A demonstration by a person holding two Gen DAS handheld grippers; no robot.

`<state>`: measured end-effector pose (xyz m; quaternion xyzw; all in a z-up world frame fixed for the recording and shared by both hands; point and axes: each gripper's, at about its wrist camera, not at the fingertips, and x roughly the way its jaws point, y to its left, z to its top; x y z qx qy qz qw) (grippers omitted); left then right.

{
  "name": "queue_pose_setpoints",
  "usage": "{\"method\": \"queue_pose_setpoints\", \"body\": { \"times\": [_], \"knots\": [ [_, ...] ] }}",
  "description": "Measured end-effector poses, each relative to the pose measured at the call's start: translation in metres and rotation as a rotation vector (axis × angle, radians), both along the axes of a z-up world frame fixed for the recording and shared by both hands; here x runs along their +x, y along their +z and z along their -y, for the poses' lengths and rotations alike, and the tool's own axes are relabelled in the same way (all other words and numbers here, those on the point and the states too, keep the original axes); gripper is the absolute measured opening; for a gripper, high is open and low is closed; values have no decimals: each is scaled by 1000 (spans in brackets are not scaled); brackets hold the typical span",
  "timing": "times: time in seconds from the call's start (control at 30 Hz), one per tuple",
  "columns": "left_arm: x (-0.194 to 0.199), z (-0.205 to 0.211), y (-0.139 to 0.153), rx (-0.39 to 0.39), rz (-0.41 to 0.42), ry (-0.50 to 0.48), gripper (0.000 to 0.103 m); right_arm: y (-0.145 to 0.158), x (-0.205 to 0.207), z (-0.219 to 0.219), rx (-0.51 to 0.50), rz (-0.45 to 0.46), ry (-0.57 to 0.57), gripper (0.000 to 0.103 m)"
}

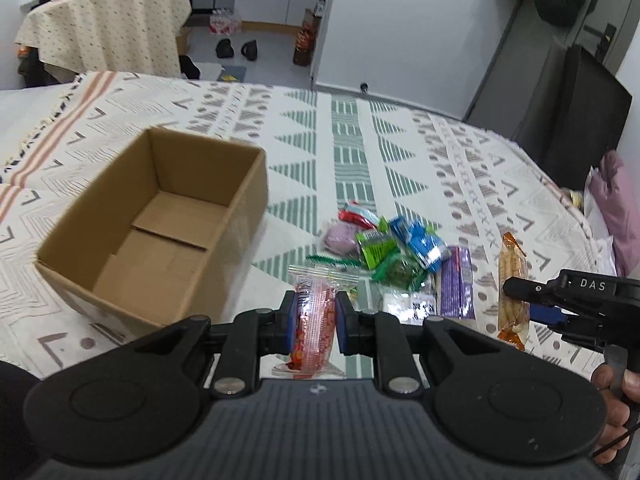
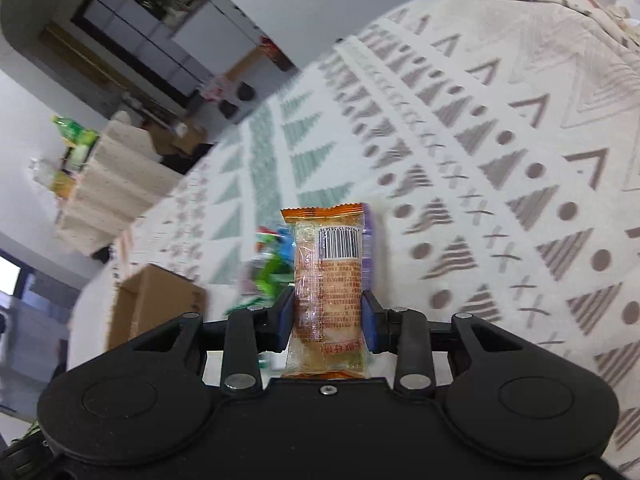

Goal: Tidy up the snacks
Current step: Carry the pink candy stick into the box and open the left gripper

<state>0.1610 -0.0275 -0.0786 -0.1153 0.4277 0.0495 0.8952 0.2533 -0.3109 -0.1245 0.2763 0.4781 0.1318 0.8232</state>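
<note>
The left gripper [image 1: 314,316] is clamped on a red snack packet [image 1: 314,320], whose long axis runs forward along the fingers. The open cardboard box [image 1: 160,232] sits just ahead and to the left of this gripper, empty as far as can be seen, its long axis angled away toward the upper right. The left gripper is the nearer of the two to the box, so a short swing leftward looks like its next move.

The right gripper [image 2: 327,316] is clamped on an orange-ended biscuit packet [image 2: 328,280], held lengthwise between the pads; from it the box lies well off to the left, past the pile of loose snacks [image 1: 384,252].

Everything rests on a patterned bedspread [image 1: 360,140], soft and uneven. Beyond are a cloth-draped table [image 1: 108,28], grey floor and white walls.
</note>
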Motion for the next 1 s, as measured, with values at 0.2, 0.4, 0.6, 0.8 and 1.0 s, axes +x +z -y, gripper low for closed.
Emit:
{"method": "queue_pose_setpoints", "body": {
  "times": [0.2,0.4,0.6,0.8,1.0],
  "knots": [
    [-10,-19,21,2,44,36,18,19,-1,-30,12,84,58,34],
    [-18,-43,35,11,72,78,18,32,4,-57,9,139,101,34],
    [-20,-65,42,16,83,102,18,30,8,-79,52,143,111,34],
    [-18,-89,48,21,99,132,18,33,9,-110,83,171,145,34],
    [-10,-112,44,24,92,160,18,35,7,-143,103,194,214,34]
  ]
}}
